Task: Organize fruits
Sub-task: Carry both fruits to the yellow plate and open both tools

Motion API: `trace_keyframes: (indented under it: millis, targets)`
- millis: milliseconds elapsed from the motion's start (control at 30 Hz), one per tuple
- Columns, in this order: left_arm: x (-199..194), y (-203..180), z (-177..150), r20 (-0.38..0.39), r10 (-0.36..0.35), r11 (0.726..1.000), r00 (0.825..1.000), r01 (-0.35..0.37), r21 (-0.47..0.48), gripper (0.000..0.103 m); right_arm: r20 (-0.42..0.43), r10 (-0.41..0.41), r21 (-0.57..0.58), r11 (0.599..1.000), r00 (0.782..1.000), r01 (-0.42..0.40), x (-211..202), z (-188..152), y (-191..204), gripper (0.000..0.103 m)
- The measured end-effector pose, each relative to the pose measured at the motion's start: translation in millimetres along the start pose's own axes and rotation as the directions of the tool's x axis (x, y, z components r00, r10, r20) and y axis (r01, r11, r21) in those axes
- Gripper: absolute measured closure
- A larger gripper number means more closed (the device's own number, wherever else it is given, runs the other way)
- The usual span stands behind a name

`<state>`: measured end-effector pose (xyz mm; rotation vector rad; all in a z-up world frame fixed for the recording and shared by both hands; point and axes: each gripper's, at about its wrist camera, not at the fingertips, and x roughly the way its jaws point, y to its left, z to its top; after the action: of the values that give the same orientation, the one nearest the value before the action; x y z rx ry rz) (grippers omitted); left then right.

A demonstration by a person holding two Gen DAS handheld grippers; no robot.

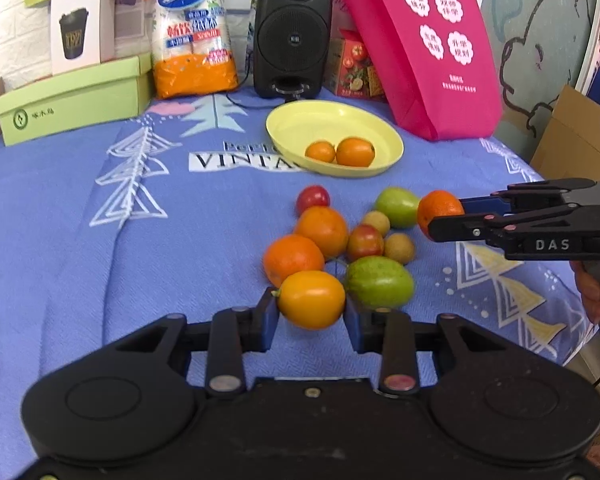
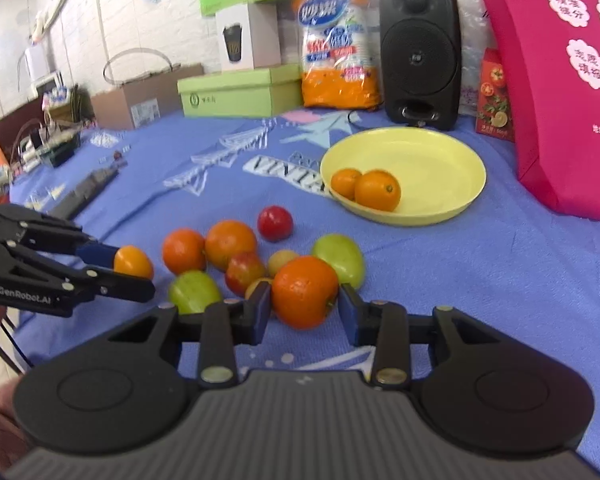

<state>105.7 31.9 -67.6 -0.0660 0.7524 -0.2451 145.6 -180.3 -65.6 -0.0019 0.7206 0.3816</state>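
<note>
Both hand-held grippers clamp oranges: "DAS"-marked right (image 1: 446, 216), "GenRobot.AI"-marked left (image 2: 134, 266), near the "VINTA" cloth lettering (image 1: 244, 161).

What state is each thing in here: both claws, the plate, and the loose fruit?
Left claw: shut on a yellow-orange fruit.
Right claw: shut on an orange.
Yellow plate: upright on the blue cloth, holding two small oranges.
Loose fruit pile: on the cloth, outside the plate.
Black speaker: standing upright behind the plate.
</note>
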Motion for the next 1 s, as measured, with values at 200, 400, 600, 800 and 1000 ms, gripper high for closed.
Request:
trace_keyframes:
  millis: [200,400,600,800,1000]
  targets:
    - [-16,-5,25,0.059,-0.009,0.997,0.998,0.005,0.071,0.069,0.088,0.0,0.022,1.0,0.996,-0.002,-26,22,8,0.067]
    - [-5,-15,89,0.122,-0.023,0.987,0.992,0.003,0.161,0.069,0.186,-0.044,-0.01,0.999,0.981,0.047,-38,80,10,0.067]
    - [80,24,124,0.105,-0.277,0.936,0.955,0.293,-0.193,0.069,0.185,-0.131,0.012,0.991,0.974,0.131,-5,119,-13,0.067]
    - [96,15,136,0.096,-0.078,0.994,0.992,0.084,-0.067,0.069,0.1,-0.186,0.094,0.98,0.978,0.176,36,95,-42,0.067]
    - [146,12,168,0.051,-0.061,0.998,0.997,0.061,-0.008,0.069,0.033,-0.243,0.154,0.96,0.97,0.235,70,98,-72,0.067]
